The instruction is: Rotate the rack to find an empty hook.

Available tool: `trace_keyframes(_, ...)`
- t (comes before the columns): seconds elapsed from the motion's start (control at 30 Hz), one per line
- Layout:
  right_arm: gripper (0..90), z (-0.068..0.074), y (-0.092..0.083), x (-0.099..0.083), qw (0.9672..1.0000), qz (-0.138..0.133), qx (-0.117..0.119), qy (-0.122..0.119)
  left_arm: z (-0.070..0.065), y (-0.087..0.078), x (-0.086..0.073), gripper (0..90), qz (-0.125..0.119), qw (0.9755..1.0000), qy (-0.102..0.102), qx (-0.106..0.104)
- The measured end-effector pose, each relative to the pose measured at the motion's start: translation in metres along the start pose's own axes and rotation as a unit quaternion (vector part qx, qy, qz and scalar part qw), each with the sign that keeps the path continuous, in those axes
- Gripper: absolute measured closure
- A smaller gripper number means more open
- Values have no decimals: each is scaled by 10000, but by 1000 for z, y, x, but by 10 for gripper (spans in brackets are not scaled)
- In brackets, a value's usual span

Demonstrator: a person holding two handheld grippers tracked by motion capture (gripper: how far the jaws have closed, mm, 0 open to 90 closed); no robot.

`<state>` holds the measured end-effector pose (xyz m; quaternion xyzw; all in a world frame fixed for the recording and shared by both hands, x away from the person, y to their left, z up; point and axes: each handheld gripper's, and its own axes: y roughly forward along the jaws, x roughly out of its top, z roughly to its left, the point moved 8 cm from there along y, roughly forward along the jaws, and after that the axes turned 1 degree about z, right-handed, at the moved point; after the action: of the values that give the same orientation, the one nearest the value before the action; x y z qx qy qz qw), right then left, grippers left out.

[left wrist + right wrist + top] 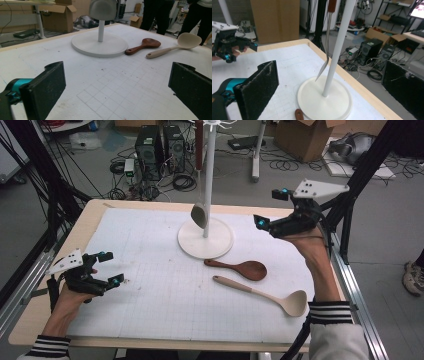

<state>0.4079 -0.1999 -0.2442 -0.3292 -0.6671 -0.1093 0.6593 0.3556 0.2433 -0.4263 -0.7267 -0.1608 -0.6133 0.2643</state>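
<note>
Worktop (150, 270), white grid mat on top. White stand (205, 237) w/ round base sits at far centre; a metal spoon (199, 214) w/ red-brown handle hangs from it, bowl just above the base. Cream ladle (265, 292) lies near right fwd of the base, dark wood spoon (240, 268) between it & the base, both flat, apart from each other. Right hand raised off the worktop, wrist bent, forearm up from bottom edge; right tongs (272, 210) point left toward the stand pole, jaws wide apart, nothing betw them. Left hand rests low at near-left, left tongs (111, 268) point right, also wide apart, nothing gripped, well apart from the utensils.
</note>
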Motion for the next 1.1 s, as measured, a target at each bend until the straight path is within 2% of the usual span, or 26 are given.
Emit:
trace_keyframes(0.33,4,11,-22,-42,9996,-262,-66,64,1,-3,2,17,-53,10000,26,20)
trace_keyframes(0.53,5,23,-31,-63,9987,-493,-14,82,2,-5,5,17,-118,9999,52,18)
trace_keyframes(0.73,4,29,-33,-88,9986,-490,-46,184,2,-5,5,17,-119,9999,48,18)
trace_keyframes(1.03,5,36,-36,-107,9980,-564,-37,268,3,-4,4,17,-97,9999,45,23)
trace_keyframes(1.1,5,37,-36,-110,9983,-508,-38,278,4,-5,5,17,-115,9999,30,37)
